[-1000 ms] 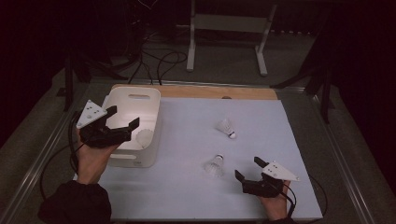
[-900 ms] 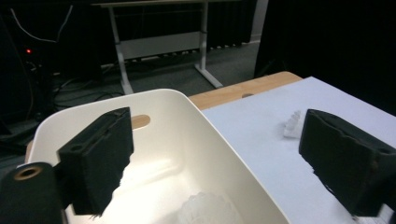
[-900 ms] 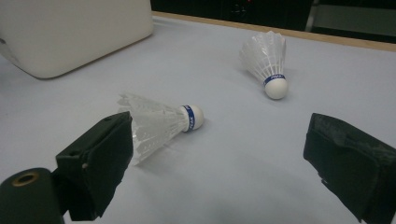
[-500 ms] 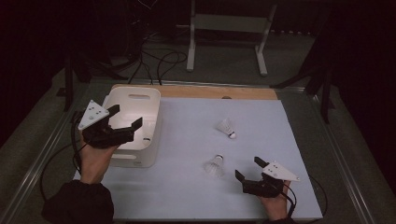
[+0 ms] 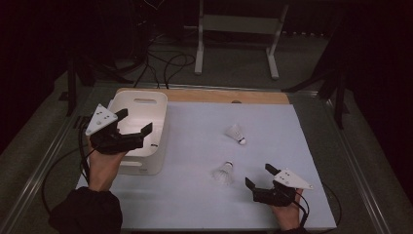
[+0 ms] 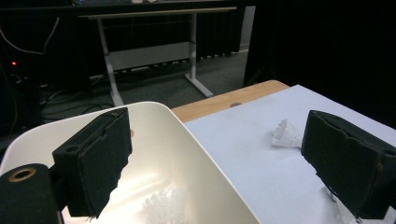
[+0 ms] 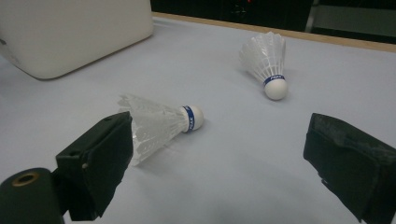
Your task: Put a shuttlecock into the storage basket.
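Observation:
Two white shuttlecocks lie on the white table cover. One shuttlecock (image 5: 223, 171) (image 7: 159, 121) lies on its side just ahead of my right gripper (image 5: 259, 175) (image 7: 219, 144), which is open and empty, low over the cover. The other shuttlecock (image 5: 236, 132) (image 7: 268, 60) (image 6: 287, 135) lies farther back. My left gripper (image 5: 134, 121) (image 6: 219, 140) hangs open and empty above the near right part of a white bin (image 5: 141, 93) (image 6: 163, 112). On the bin's floor lies a white feathery shape (image 6: 163, 205) that looks like a shuttlecock.
A wooden strip (image 5: 229, 96) runs along the table's far edge. Beyond it a metal stand (image 5: 236, 24) and cables (image 5: 165, 58) sit on the dark floor. Metal rails (image 5: 44, 165) border the table's sides.
My left gripper has drifted slightly to the right above the bin, still open. The right gripper and both shuttlecocks on the cover have stayed where they were.

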Motion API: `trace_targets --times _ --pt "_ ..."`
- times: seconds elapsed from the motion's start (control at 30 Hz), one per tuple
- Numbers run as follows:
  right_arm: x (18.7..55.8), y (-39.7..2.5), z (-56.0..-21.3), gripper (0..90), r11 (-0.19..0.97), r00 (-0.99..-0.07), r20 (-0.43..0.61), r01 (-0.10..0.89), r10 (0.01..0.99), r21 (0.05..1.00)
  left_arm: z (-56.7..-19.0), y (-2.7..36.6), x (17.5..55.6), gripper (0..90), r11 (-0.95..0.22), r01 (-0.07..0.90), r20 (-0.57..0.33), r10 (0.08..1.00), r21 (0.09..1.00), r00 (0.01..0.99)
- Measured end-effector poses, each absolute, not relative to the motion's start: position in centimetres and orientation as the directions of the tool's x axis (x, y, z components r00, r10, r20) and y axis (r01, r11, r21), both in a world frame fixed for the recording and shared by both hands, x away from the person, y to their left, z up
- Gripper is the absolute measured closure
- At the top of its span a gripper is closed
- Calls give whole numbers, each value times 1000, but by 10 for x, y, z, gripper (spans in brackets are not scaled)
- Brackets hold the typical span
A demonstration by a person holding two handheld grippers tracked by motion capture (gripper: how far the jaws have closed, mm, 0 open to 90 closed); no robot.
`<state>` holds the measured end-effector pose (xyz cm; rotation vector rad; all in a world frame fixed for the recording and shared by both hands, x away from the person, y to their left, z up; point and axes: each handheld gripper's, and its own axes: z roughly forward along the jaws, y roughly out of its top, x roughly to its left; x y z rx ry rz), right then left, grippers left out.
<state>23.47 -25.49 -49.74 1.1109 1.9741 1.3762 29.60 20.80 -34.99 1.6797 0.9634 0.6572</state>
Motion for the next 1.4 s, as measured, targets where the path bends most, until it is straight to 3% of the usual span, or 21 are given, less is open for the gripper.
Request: trace_targets --times 0.13,0.47,1.4 --pt "235 -255 -497 81 167 -555 55 341 830 925 -351 207 297 102 -139 286 -41 840 948 542" --pt "235 -255 -498 81 167 -556 55 340 829 925 -353 198 298 22 -139 279 -32 846 950 532" --pt "234 -255 -497 81 161 -556 61 341 829 926 -357 162 303 20 -163 278 -50 778 947 626"
